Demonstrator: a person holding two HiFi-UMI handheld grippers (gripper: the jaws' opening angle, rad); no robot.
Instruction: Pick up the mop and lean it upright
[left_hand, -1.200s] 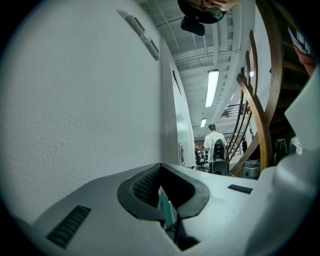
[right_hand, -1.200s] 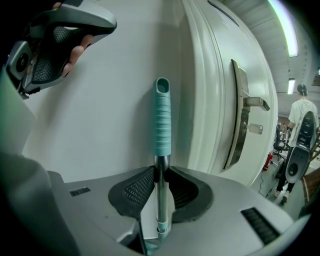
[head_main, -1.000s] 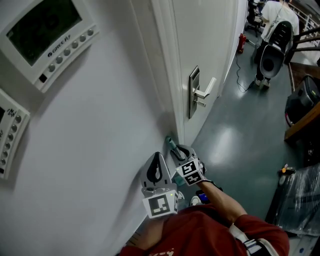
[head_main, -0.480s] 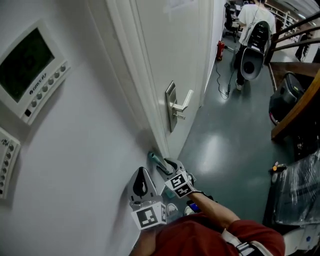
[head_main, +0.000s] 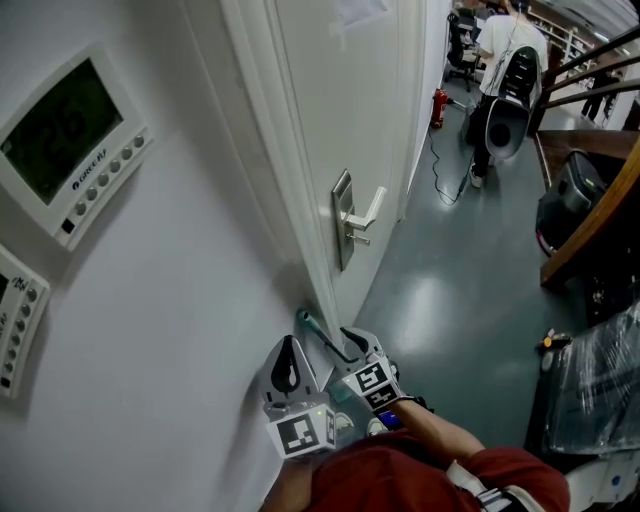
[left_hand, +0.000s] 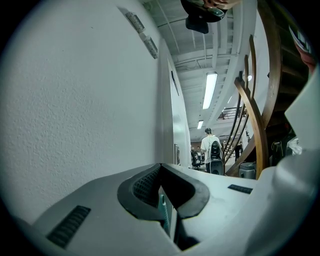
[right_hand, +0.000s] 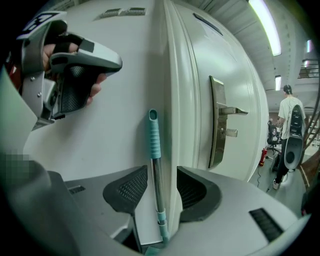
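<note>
1. Mop (right_hand: 154, 150): a teal grip at the top with a silver pole below. It stands upright against the white wall (head_main: 180, 300), just beside the door frame (head_main: 290, 200). The mop head is not in view.
2. Right gripper (right_hand: 161, 189): its jaws have just been opening and now stand wide apart. The mop pole rises between them, with a gap on either side and neither ribbed pad pressing on it. The gripper holds nothing.
3. Left gripper (left_hand: 160, 170): the jaw tips are together. The right gripper view shows it off to the left of the mop, apart from the pole, held in the person's hand close to the wall. It grips nothing.
4. Door (head_main: 340, 100): white and closed, to the right of the frame, with a metal lever handle (head_main: 362, 215) on a tall plate.
5. Control panels (head_main: 70, 135): two white units with dark screens and button rows, mounted on the wall well above the grippers.
6. Floor (head_main: 450, 290): grey-green and glossy.
7. Person (head_main: 505, 40): standing far down the room in a white top.
</note>
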